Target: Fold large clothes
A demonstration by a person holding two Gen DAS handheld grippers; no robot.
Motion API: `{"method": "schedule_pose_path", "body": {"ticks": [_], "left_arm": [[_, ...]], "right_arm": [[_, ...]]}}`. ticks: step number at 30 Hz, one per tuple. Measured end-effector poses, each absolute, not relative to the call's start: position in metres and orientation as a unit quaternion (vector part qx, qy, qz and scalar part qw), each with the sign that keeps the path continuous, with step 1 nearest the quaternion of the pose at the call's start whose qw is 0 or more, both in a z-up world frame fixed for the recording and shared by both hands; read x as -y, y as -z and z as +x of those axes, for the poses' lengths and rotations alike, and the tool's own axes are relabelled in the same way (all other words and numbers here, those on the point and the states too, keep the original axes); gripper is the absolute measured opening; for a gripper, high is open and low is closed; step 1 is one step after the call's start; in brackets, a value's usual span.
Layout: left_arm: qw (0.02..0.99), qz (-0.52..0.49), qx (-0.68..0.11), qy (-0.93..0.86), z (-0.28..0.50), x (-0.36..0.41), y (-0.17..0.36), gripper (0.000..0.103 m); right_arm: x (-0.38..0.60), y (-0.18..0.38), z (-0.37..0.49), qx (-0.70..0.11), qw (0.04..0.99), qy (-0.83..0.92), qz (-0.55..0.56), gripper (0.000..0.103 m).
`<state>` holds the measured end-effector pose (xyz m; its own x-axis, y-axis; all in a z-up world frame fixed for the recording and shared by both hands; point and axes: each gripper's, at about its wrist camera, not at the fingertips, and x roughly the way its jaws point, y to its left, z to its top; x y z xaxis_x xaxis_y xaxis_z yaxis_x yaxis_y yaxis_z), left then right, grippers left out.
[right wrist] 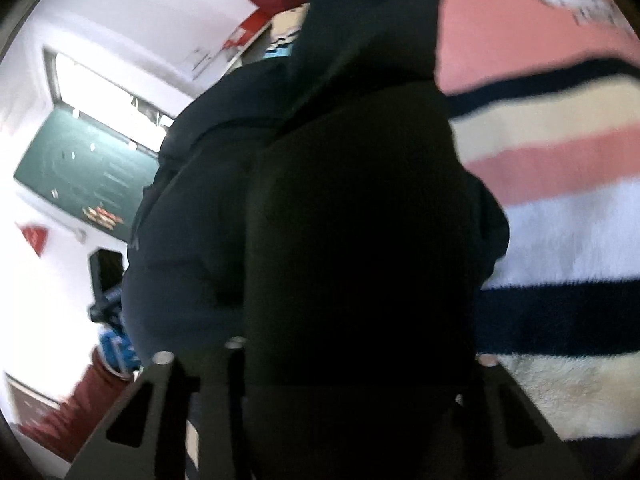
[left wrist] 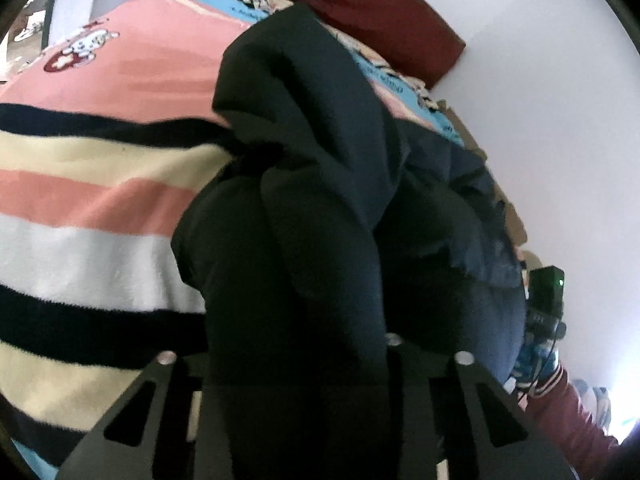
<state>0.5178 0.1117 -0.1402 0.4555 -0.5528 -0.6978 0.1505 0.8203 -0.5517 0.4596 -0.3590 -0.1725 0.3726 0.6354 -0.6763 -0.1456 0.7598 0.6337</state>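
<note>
A large dark garment, black cloth with a navy padded part, hangs bunched above the bed. In the left wrist view it rises straight out of my left gripper, whose fingers are buried in the cloth and pinch a thick fold. The right wrist view shows the same garment filling the middle, with my right gripper closed on another thick fold. Both sets of fingertips are hidden by fabric. The other gripper shows as a black box with a green light.
Under the garment lies a fleece blanket striped pink, cream, white and navy. A dark red cushion lies against the white wall. A red sleeve shows at lower right. A window and a green board are at left.
</note>
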Motion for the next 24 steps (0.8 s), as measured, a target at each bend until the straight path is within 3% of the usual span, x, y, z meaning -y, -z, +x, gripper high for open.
{"method": "schedule_pose_path", "body": {"ticks": [3,10,14,18,20,24], "left_arm": [[0.836,-0.216,-0.452,0.223,0.508,-0.106,0.114,0.02],[0.842,-0.222,-0.417,0.259,0.467,-0.115,0.06,0.02],[0.838,-0.228,-0.423,0.259,0.443,-0.13,0.067,0.02],[0.83,-0.215,-0.465,0.22,0.436,-0.146,0.108,0.022],[0.823,-0.224,-0.477,0.212,0.439,-0.155,0.118,0.029],[0.815,-0.249,-0.48,0.206,0.436,-0.175,0.113,0.041]], "right_arm": [[0.348,0.146,0.456,-0.483,0.817,-0.239,0.206,0.024],[0.357,0.1,0.433,-0.446,0.841,-0.231,0.204,0.022],[0.363,0.09,0.4,-0.435,0.833,-0.254,0.228,0.022],[0.359,0.109,0.38,-0.455,0.82,-0.247,0.244,0.022],[0.365,0.128,0.376,-0.472,0.813,-0.221,0.259,0.031],[0.38,0.135,0.373,-0.476,0.817,-0.169,0.278,0.074]]}}
